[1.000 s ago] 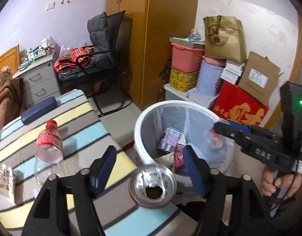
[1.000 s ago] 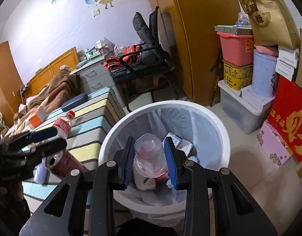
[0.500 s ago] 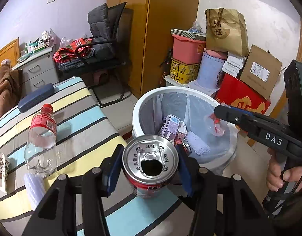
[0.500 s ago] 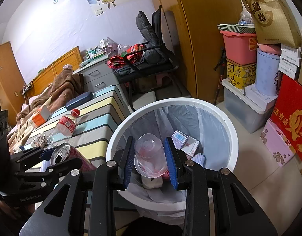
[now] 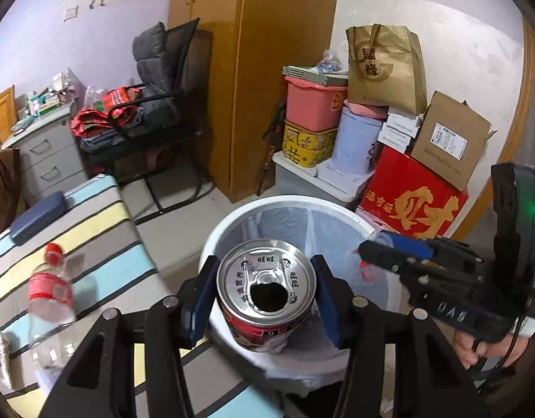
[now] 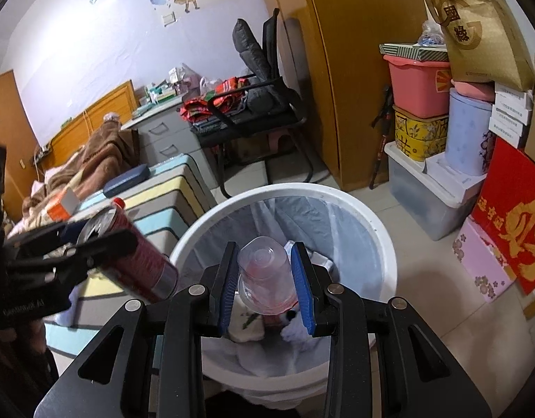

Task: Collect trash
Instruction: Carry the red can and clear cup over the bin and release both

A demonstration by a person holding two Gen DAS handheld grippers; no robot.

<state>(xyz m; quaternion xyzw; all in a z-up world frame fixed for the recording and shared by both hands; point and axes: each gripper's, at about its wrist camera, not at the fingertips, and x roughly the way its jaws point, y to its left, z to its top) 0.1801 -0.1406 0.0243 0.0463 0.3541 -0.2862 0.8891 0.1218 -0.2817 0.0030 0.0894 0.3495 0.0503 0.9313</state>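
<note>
My left gripper (image 5: 265, 296) is shut on a red drink can (image 5: 265, 299) with an open silver top, held at the near-left rim of the white trash bin (image 5: 302, 205). The can also shows in the right wrist view (image 6: 135, 261), tilted beside the bin's left rim. My right gripper (image 6: 265, 278) is shut on a clear plastic cup (image 6: 265, 275) with red residue, held over the open bin (image 6: 382, 233). The bin has a plastic liner and holds paper and packaging trash.
A striped table (image 5: 93, 244) stands left of the bin with a plastic bottle (image 5: 49, 296) and a dark blue case (image 5: 37, 216) on it. An orange-white box (image 6: 63, 205) lies there too. Stacked boxes (image 5: 406, 188), a chair (image 5: 156, 104) and a wardrobe stand behind.
My left gripper closed on the can, lifted it off the table and carried it right to the bin's rim. My right gripper stays over the bin with the cup.
</note>
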